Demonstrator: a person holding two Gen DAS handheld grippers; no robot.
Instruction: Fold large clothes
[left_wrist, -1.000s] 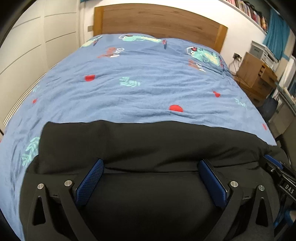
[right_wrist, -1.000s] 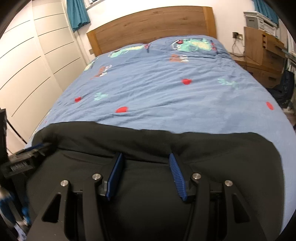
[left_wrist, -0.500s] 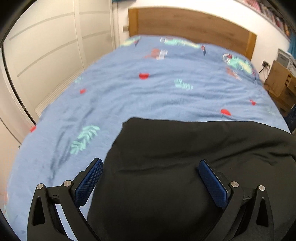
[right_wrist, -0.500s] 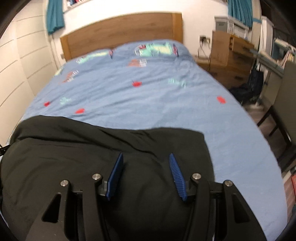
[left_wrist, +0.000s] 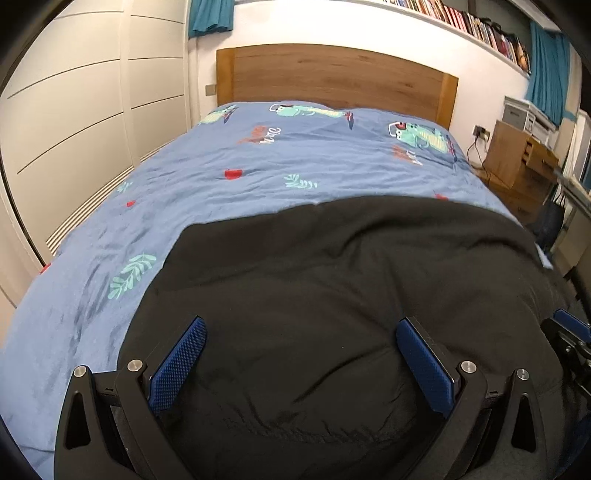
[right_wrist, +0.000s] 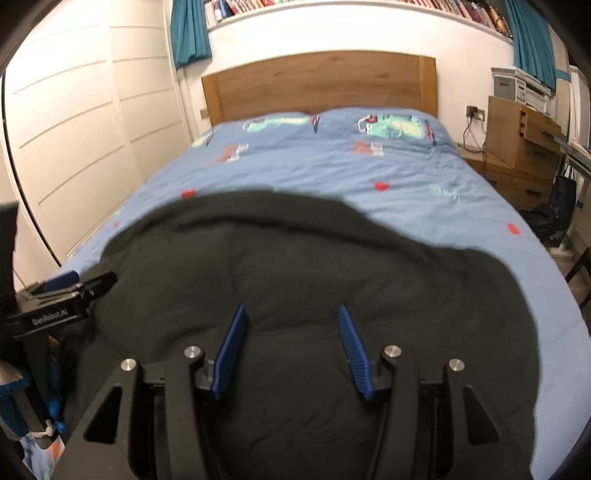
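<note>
A large black garment (left_wrist: 332, 280) lies folded on the near end of the blue patterned bed (left_wrist: 280, 173); it also fills the lower right wrist view (right_wrist: 317, 266). My left gripper (left_wrist: 301, 328) is open wide and hovers above the garment, empty. My right gripper (right_wrist: 291, 314) is open with a narrower gap, above the garment, empty. The left gripper's body shows at the left edge of the right wrist view (right_wrist: 55, 302); the right gripper shows at the right edge of the left wrist view (left_wrist: 570, 336).
A wooden headboard (left_wrist: 332, 81) stands at the far end. White wardrobe doors (left_wrist: 74, 122) run along the left. A wooden chest of drawers (right_wrist: 521, 147) with a printer (right_wrist: 517, 86) and a dark bag (right_wrist: 561, 206) stand to the right of the bed.
Both grippers swung outward half a second ago and have come back to centre. The garment now looks bunched and rounder, with its far edge curved instead of straight.
</note>
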